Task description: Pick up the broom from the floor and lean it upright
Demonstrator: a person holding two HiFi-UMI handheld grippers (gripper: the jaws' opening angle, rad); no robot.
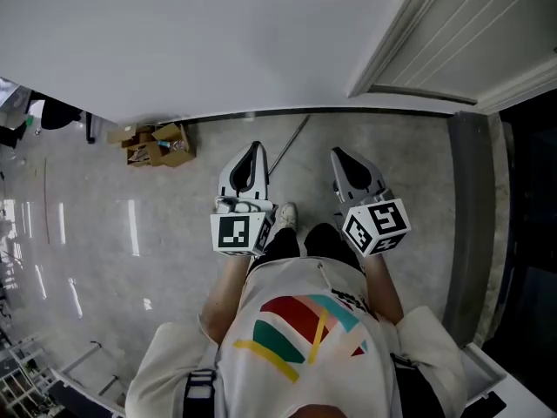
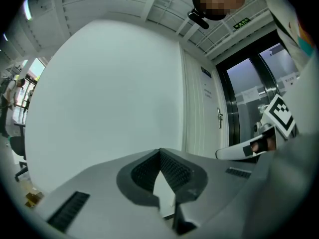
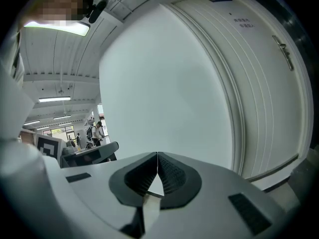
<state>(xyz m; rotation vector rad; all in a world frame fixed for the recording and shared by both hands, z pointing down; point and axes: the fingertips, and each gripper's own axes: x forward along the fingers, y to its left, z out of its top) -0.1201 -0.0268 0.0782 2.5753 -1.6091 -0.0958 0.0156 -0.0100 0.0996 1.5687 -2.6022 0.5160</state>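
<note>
- Where the glossy pale grey floor (image 1: 174,233) meets the plain white wall (image 1: 218,42), a dark strip runs along the wall's foot.
- Only the broom's (image 1: 291,142) thin handle shows. It lies on the floor, slanting from the wall's foot toward the near side, and its near end is hidden behind the left gripper (image 1: 254,149).
- The left gripper's jaws are pressed together with nothing between them.
- The right gripper (image 1: 336,154) has its jaws pressed together too, likewise empty, just right of the handle.
- Small cardboard boxes (image 1: 157,144) sit against the wall to the far left.
- A white panelled door (image 1: 470,33) stands at the far right. Beside it, a grey frame (image 1: 470,216) borders dark glass (image 1: 531,233).
- A light-coloured shoe (image 1: 285,214) rests on the floor between the grippers.
- A ceiling lamp (image 3: 55,28) glows overhead, and the floor shows bright reflections on the left.
</note>
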